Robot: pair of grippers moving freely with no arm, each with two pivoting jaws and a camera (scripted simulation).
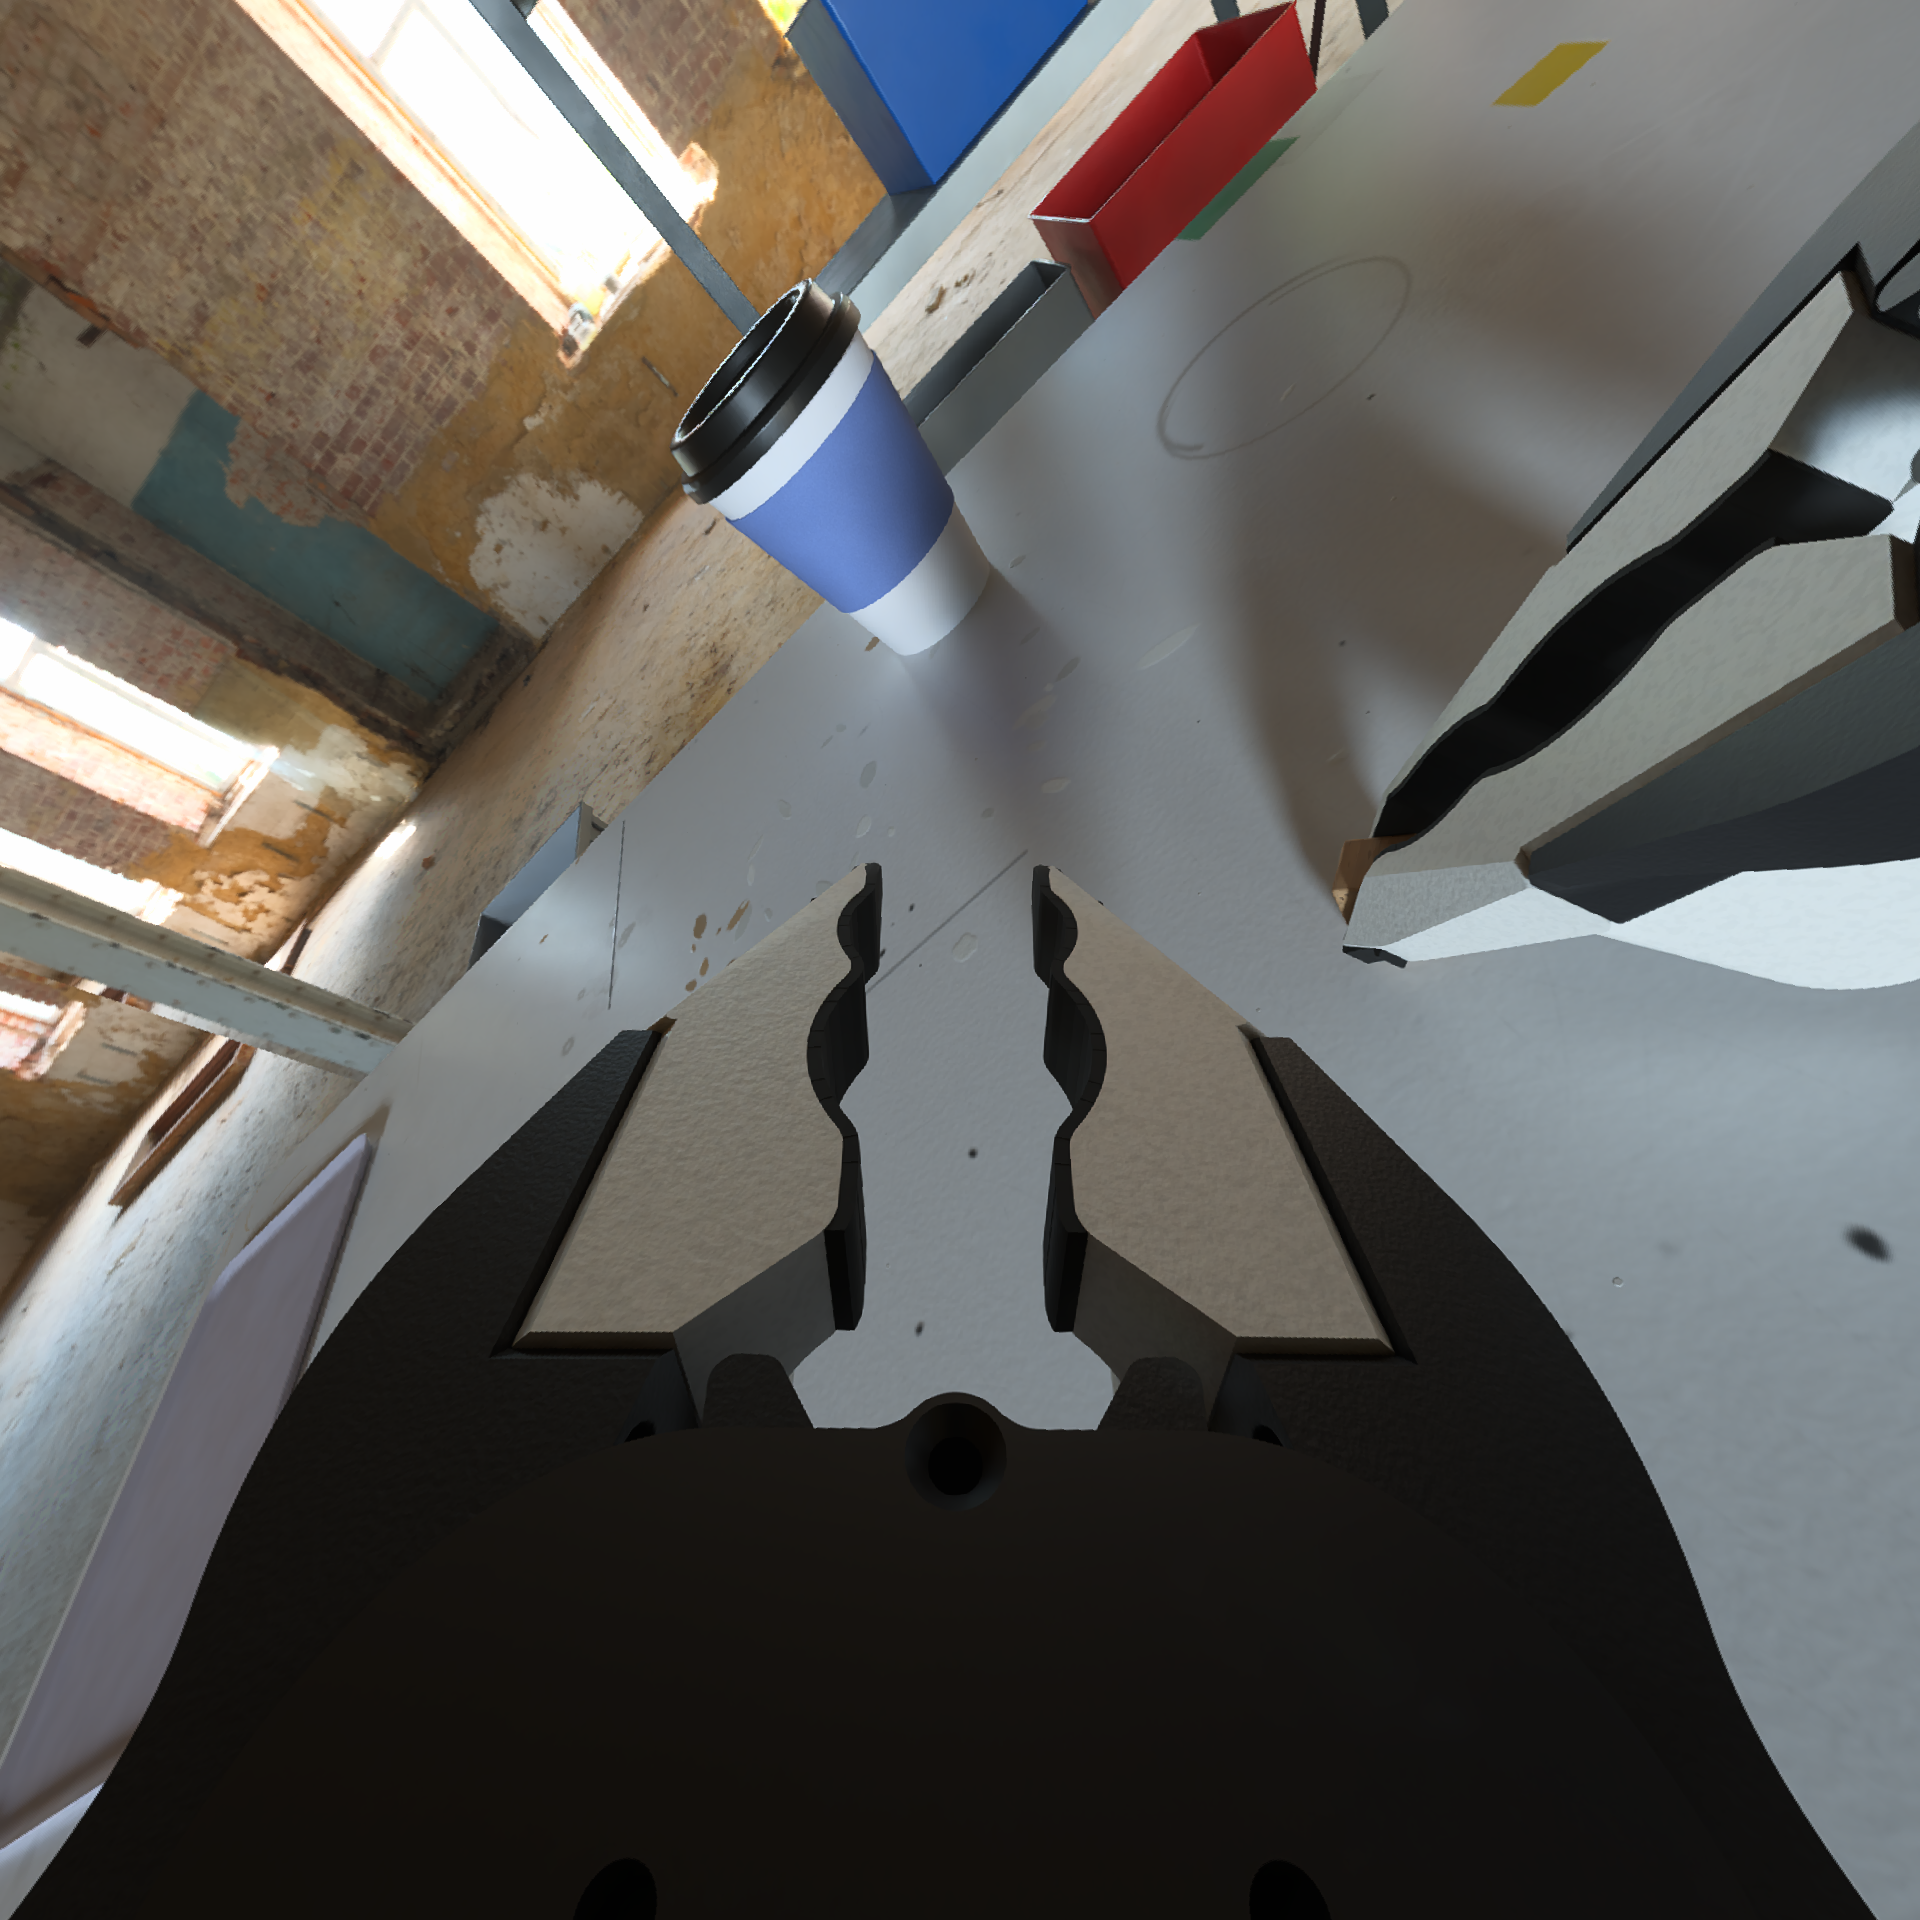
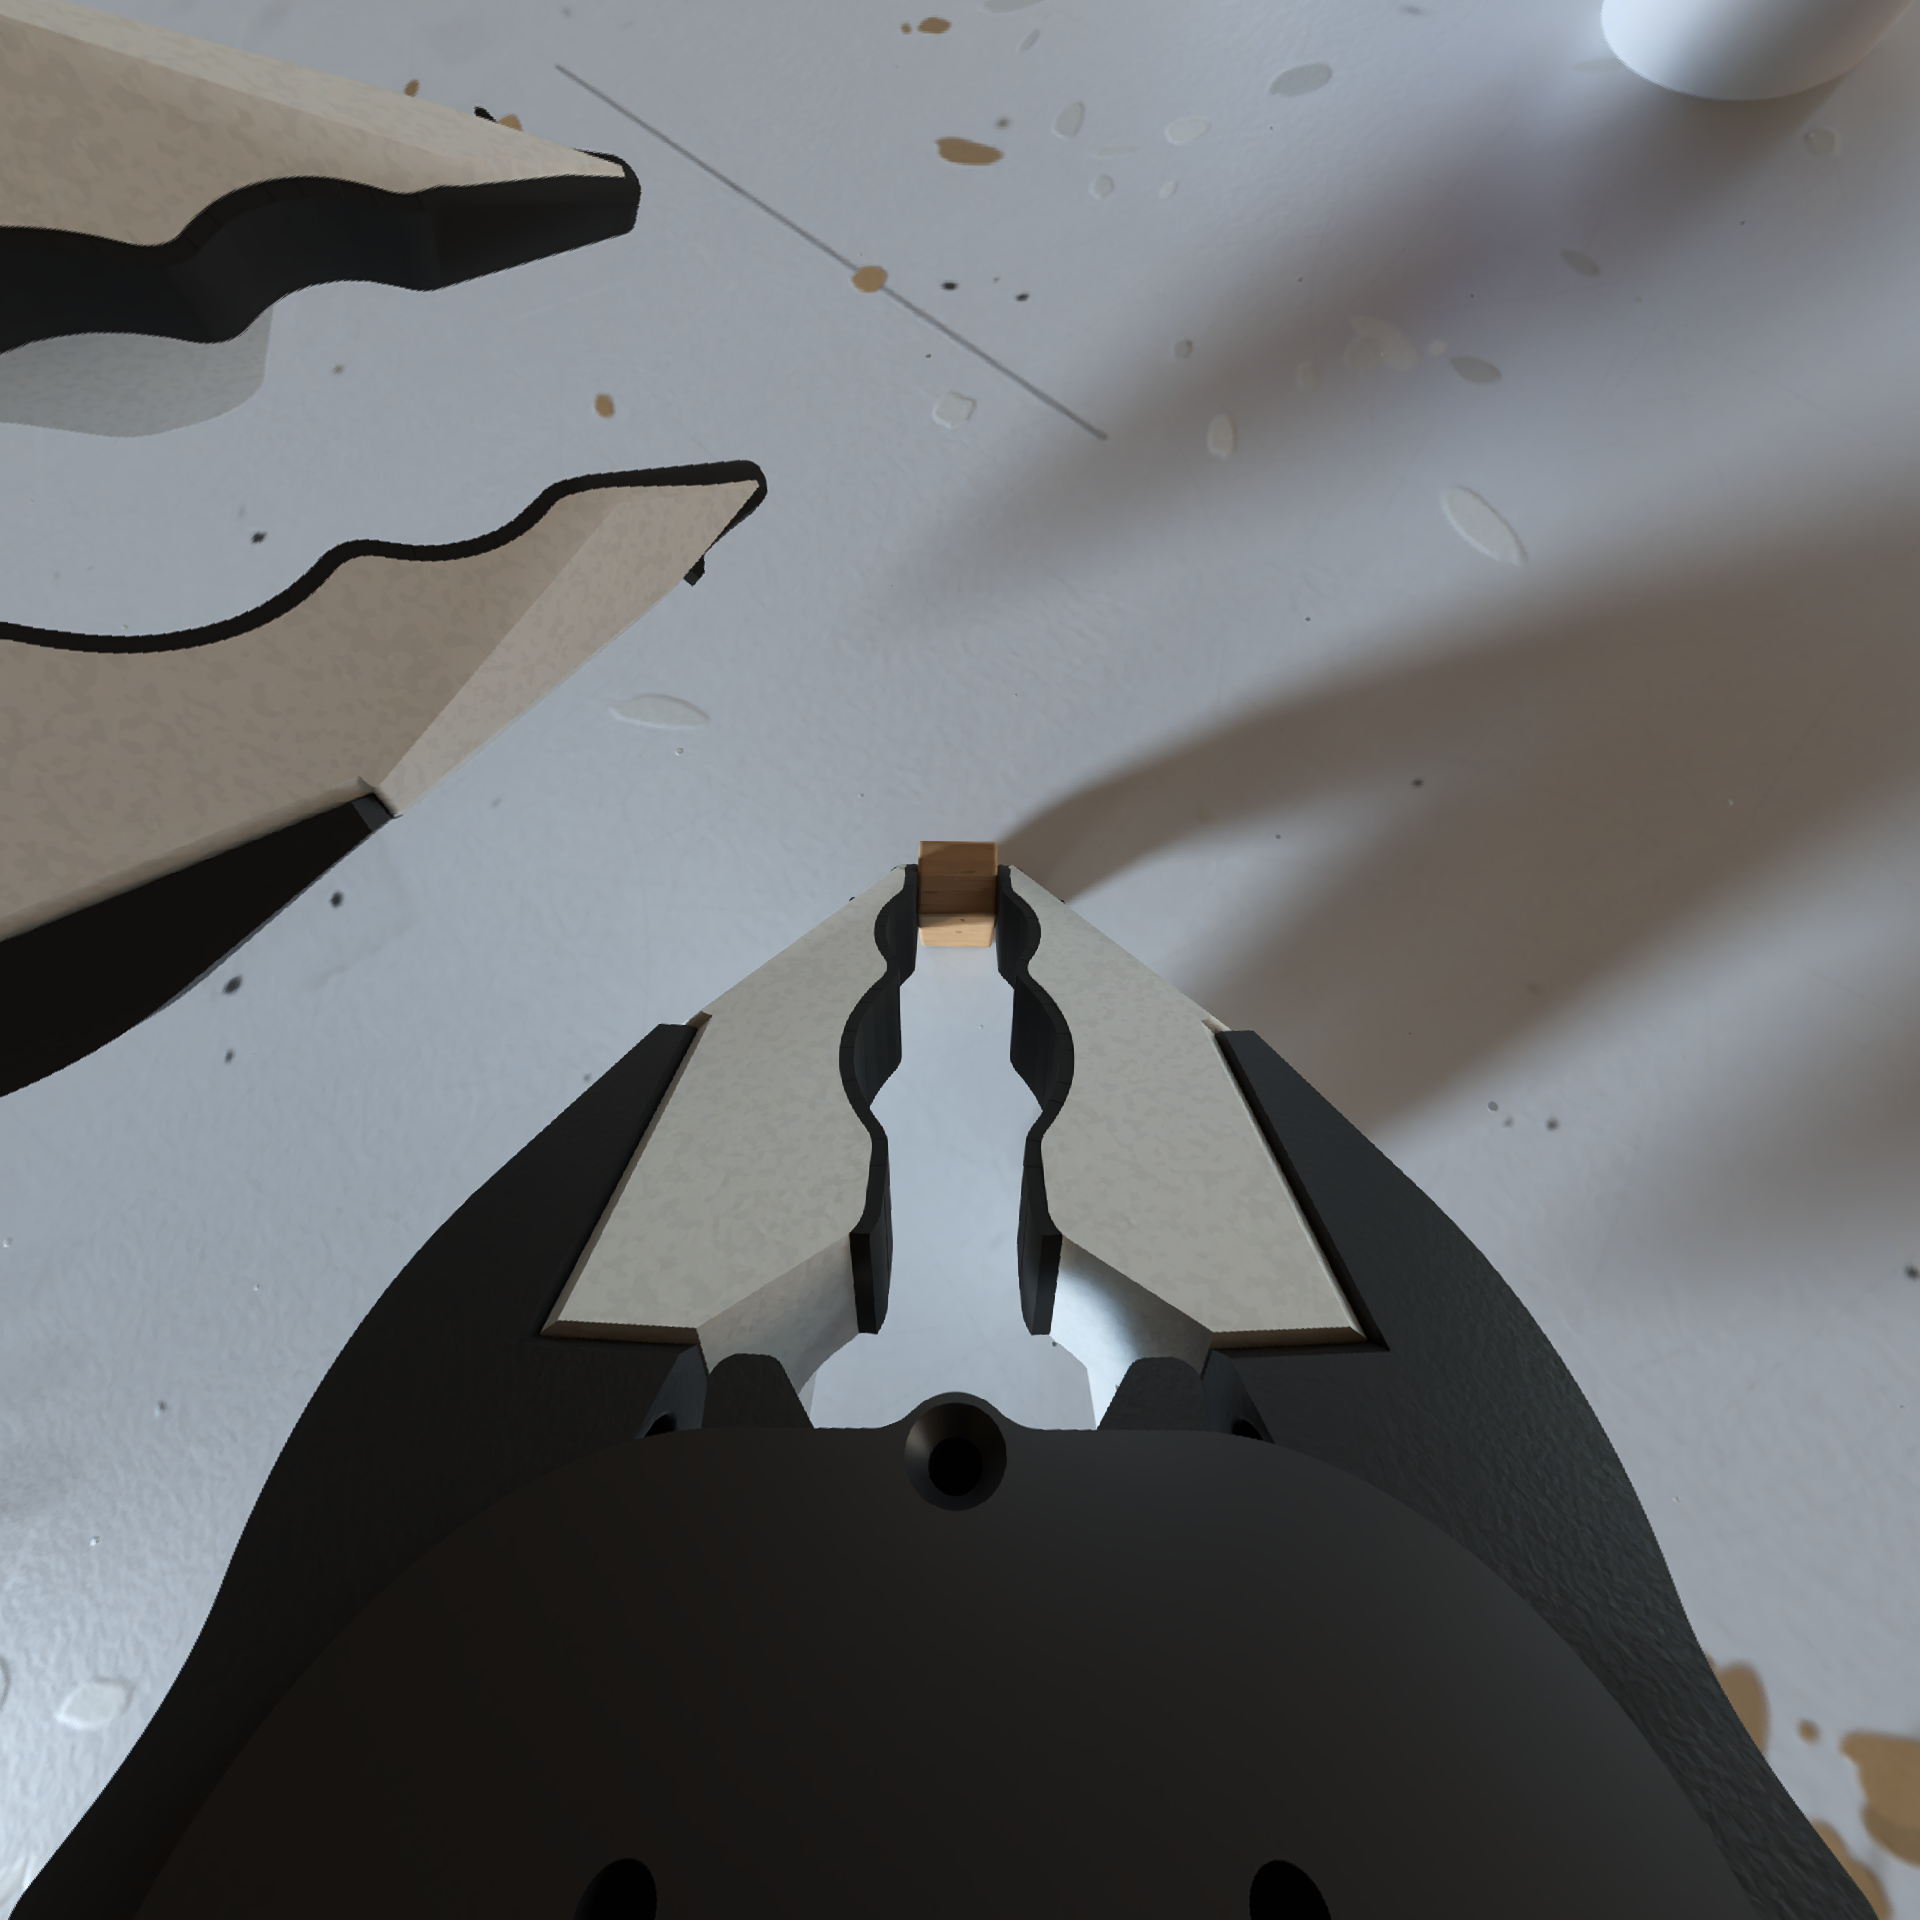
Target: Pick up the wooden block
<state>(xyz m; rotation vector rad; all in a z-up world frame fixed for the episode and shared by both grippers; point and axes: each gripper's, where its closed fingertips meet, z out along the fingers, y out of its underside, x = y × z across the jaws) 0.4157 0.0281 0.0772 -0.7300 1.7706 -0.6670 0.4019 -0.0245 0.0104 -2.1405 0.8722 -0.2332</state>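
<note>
The small wooden block (image 2: 957, 894) is pinched between the tips of my right gripper (image 2: 957, 883), which is shut on it low over the white table (image 2: 1351, 1039). I cannot tell whether the block touches the table. In the left wrist view the right gripper (image 1: 1361, 894) comes in from the right, and a tan sliver of the block (image 1: 1348, 864) shows at its tips. My left gripper (image 1: 956, 894) is open and empty over bare table to the left of the right one. It also shows in the right wrist view (image 2: 691, 343), at the upper left.
A paper coffee cup (image 1: 831, 468) with a blue sleeve and black lid stands near the table's far edge; its base (image 2: 1745, 42) shows in the right wrist view. A red bin (image 1: 1174, 156) and a blue box (image 1: 935, 73) sit farther back. The table is flecked with stains.
</note>
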